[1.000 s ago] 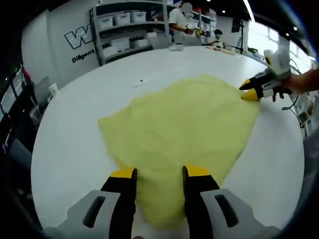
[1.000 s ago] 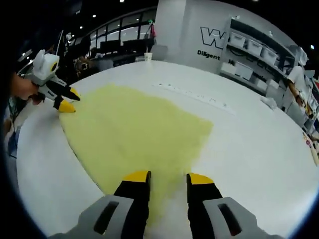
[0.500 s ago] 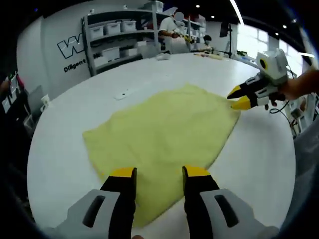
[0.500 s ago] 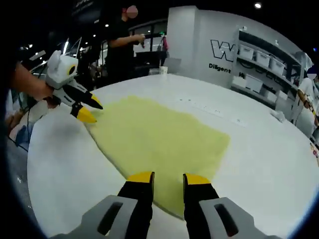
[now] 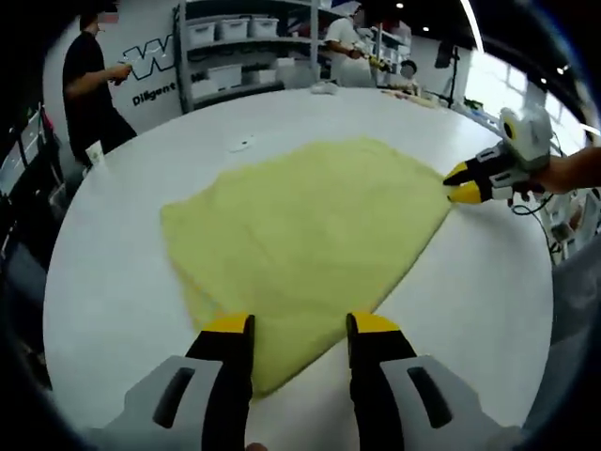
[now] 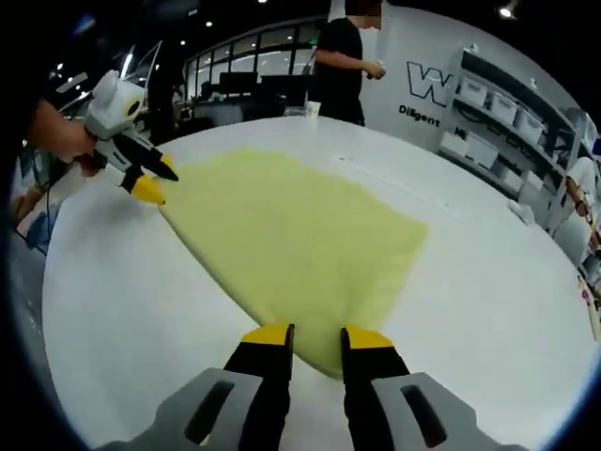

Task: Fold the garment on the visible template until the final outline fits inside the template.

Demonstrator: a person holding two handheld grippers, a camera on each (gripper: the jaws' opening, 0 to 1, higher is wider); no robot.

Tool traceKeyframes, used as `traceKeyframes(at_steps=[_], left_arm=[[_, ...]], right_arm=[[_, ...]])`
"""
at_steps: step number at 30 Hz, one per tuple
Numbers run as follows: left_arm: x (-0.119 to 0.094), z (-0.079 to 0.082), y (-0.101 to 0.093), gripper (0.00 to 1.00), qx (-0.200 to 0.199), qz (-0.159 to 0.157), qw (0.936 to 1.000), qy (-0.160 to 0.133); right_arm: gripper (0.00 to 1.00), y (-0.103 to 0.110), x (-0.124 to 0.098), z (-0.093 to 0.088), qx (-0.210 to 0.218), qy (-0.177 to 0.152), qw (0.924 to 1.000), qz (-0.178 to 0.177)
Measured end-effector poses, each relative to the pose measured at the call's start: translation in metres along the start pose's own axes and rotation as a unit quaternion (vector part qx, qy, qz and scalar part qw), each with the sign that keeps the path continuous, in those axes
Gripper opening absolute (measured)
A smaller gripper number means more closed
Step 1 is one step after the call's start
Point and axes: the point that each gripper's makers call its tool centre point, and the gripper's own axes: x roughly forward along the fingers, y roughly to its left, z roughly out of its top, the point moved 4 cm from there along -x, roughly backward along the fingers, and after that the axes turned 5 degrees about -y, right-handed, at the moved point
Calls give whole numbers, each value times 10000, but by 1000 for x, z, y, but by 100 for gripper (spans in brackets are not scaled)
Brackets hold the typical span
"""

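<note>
A pale yellow garment (image 5: 300, 225) lies spread flat on the white table (image 5: 103, 282). In the left gripper view, my left gripper (image 5: 300, 329) stands open, its jaws set wide on either side of the garment's near corner. My right gripper (image 5: 460, 185) sits at the cloth's far right corner, held by a hand. In the right gripper view, the garment (image 6: 291, 235) tapers to a corner between the jaws of my right gripper (image 6: 317, 335), which stand open with a narrow gap. My left gripper (image 6: 155, 183) rests at the far left corner, jaws slightly apart.
A person in black (image 5: 89, 85) stands past the table's far side, also the person (image 6: 347, 56) in the right gripper view. Shelves with white bins (image 5: 235, 38) line the back wall. A small white item (image 5: 241, 144) lies on the table beyond the garment.
The garment now lies flatter, with straighter edges and its corners drawn toward each gripper. My right jaws have narrowed. Both views have shifted, and a person in black has walked into view.
</note>
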Motion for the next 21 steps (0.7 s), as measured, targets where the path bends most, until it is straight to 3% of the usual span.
traceKeyframes(at_steps=[6, 10, 11, 12, 14, 16, 21], left_arm=[[1, -3, 3, 38, 38, 109, 9999, -39], [-3, -9, 7, 44, -30, 211, 9998, -35], [-3, -11, 7, 46, -7, 203, 9998, 2], [-5, -18, 10, 47, 304, 212, 9991, 216], [-11, -20, 16, 50, -68, 237, 9996, 156], [-17, -12, 21, 48, -70, 294, 9995, -106], [-30, -11, 23, 50, -47, 310, 9995, -101]], right_arm=[[14, 2, -5, -4, 241, 25, 9997, 55], [16, 6, -8, -8, 120, 166, 9998, 90], [16, 7, -9, -9, 91, 173, 9998, 83], [17, 8, -10, -9, 87, 220, 9997, 98], [21, 11, -12, -8, 137, 238, 9995, 180], [23, 12, -14, -6, 102, 274, 9994, 198], [31, 10, -24, 1, 420, 94, 9990, 104]])
